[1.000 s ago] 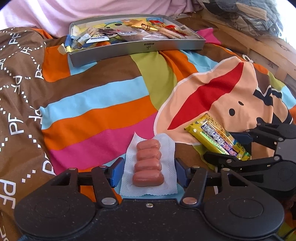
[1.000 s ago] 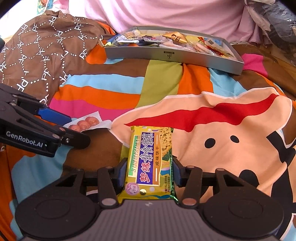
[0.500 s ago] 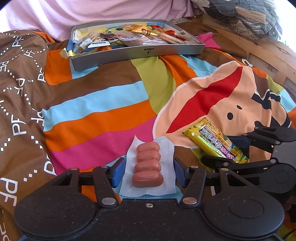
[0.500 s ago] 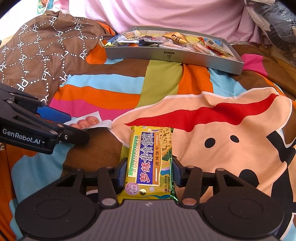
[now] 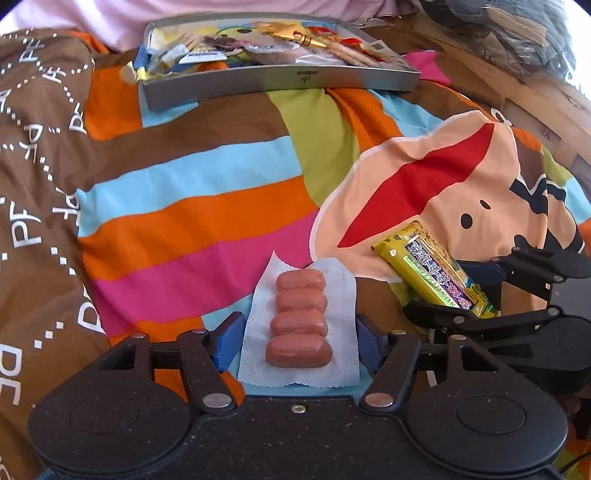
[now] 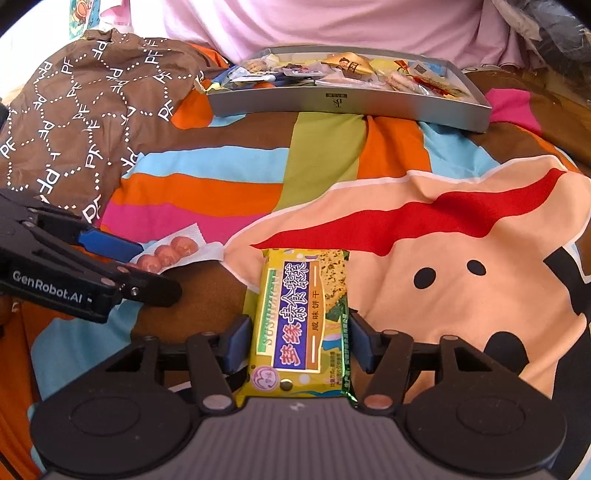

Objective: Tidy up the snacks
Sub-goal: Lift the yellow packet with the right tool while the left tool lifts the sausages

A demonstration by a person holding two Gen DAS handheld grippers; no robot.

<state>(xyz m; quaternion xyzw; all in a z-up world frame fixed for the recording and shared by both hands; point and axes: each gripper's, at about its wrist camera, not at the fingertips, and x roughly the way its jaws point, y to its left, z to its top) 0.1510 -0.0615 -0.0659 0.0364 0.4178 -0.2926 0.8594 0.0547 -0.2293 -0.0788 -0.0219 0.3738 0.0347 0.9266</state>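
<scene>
A clear pack of small pink sausages [image 5: 299, 314] on white backing sits between the blue pads of my left gripper [image 5: 297, 339], which is shut on it. A yellow cracker pack [image 6: 299, 325] with blue lettering is held the same way by my right gripper [image 6: 299, 343], shut on its near end. In the right wrist view the left gripper [image 6: 155, 266] is at the left edge with the sausage pack [image 6: 166, 251] sticking out of it. The grey snack tray [image 5: 280, 79], full of several wrapped snacks, lies ahead on the bedspread, well beyond both grippers.
Everything rests on a striped bedspread with a cartoon face [image 6: 443, 258]. Brown fabric printed with white letters [image 6: 85, 110] bunches up at the left. A pink cloth [image 6: 332, 22] hangs behind the tray. A wooden frame [image 5: 535, 92] runs along the right side.
My left gripper has moved slightly toward the tray with the sausage pack, so the tray looks a little larger. The right gripper has barely moved. Both stay shut on their packs.
</scene>
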